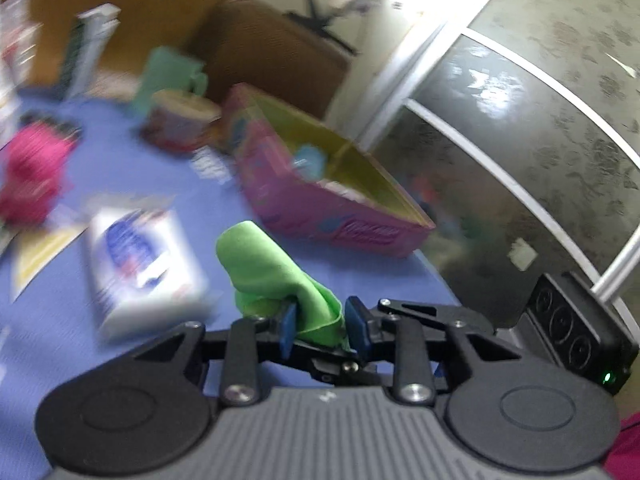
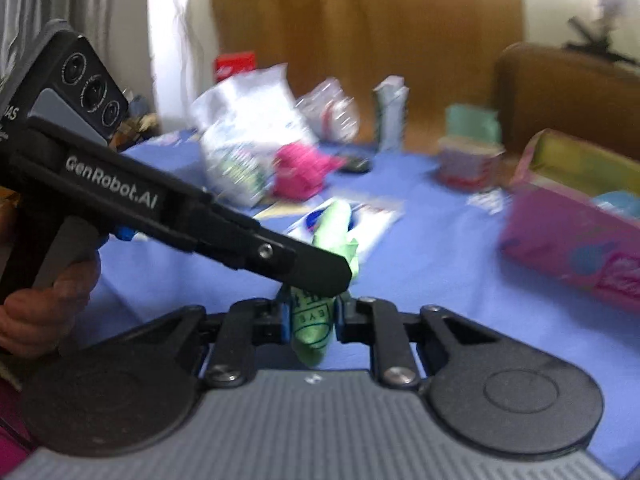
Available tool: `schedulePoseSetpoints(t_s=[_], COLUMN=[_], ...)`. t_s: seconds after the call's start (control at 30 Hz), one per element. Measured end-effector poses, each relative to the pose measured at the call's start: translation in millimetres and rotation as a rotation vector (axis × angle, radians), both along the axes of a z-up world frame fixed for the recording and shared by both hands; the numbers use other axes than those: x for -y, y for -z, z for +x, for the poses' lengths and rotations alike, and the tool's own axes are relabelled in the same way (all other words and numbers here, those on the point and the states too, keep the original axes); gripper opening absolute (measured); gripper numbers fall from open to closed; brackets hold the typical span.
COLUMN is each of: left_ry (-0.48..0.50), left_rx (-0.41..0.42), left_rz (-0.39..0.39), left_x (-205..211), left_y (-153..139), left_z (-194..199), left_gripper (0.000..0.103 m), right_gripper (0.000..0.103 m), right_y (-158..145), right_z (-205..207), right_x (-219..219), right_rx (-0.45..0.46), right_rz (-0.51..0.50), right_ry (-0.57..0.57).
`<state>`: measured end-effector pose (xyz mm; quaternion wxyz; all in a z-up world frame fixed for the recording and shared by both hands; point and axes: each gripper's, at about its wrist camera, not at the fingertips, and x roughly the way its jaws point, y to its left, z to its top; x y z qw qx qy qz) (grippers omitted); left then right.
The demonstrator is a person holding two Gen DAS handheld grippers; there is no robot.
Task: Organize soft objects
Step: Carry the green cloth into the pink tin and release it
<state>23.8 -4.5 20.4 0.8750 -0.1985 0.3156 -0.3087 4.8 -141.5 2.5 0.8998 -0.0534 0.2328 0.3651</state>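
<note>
Both grippers hold one bright green cloth (image 1: 276,276) above the blue table. My left gripper (image 1: 320,322) is shut on one end of it; the cloth stands up rolled between the blue pads. My right gripper (image 2: 311,320) is shut on the other end, where the green cloth (image 2: 312,328) shows dark printed letters. The left gripper's body (image 2: 200,224) crosses the right wrist view from the left and covers the cloth's middle. A pink open box (image 1: 320,196) with soft items inside lies ahead and to the right; it also shows in the right wrist view (image 2: 568,248).
On the blue tablecloth (image 1: 120,152) lie a white packet (image 1: 140,268), a pink soft item (image 1: 34,176), a cup (image 1: 182,124), a teal mug (image 1: 172,72) and plastic bags (image 2: 248,140). A brown chair (image 1: 264,52) stands behind. The table edge runs at right.
</note>
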Motion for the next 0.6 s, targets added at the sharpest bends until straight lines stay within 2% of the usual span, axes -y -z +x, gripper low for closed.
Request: schedulePoseSetpoints(t_s=[0.13, 0.27, 0.53, 0.57, 0.6], left_ry=[0.075, 0.122, 0.118, 0.108, 0.093], left_rx=[0.065, 0.113, 0.119, 0.108, 0.092], left_rz=[0.027, 0.064, 0.110, 0.118, 0.126], left_x=[43.2, 90.8, 153.7, 157.8, 160.6], left_y=[-27.1, -39.6, -40.8, -38.2, -34.3], left_z=[36.9, 80.3, 159.1, 165.8, 172.3], left_gripper=[0.026, 0.026, 0.030, 0.033, 0.037], right_gripper=[0.022, 0.022, 0.026, 0.028, 0.038], right_y=[-15.8, -26.6, -31.5, -29.5, -27.7], right_z=[9.4, 34.4, 105.4, 114.0, 120.0], right_x=[30.8, 64.8, 115.4, 118.3, 121.0], right_rx=[0.099, 0.168, 0.160, 0.152, 0.145], right_rz=[0.025, 0.031, 0.026, 0.020, 0.013], right_ry=[0.114, 0.236, 0.431, 0.452, 0.472])
